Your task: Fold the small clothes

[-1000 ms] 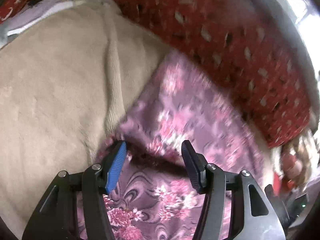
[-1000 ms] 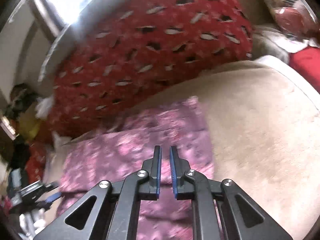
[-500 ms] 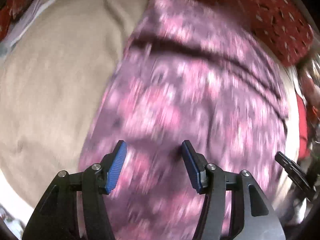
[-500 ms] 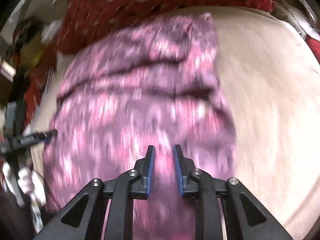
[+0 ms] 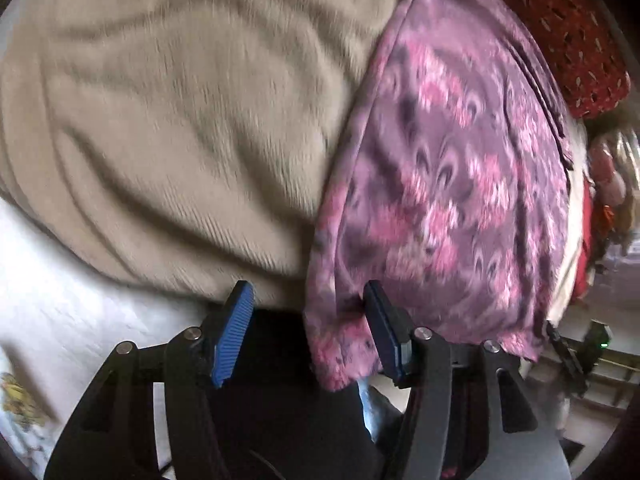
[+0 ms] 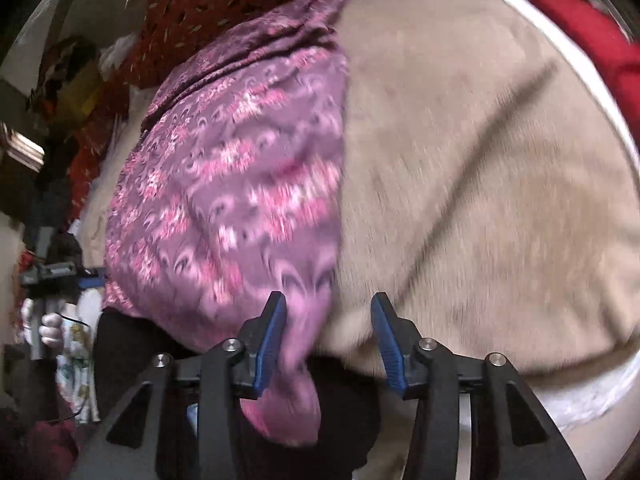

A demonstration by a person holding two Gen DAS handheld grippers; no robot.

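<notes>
You have one purple floral cloth on one beige blanket. Your left gripper stands open over the cloth's near corner; your right gripper is opening, pads clear of the corner. The cloth's near edge is blurred.

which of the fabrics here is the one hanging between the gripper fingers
The purple floral cloth: its near corner droops between the opening right gripper jaws. The beige blanket lies flat beside it, and the red patterned fabric sits beyond.

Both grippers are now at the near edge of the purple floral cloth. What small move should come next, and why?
Probably close both grippers on the near corners. The purple floral cloth lies spread on the beige blanket, and its near edge hangs between the fingers of each. The left gripper stands open around one corner; the right gripper is opening around the other, gripping nothing yet.
</notes>
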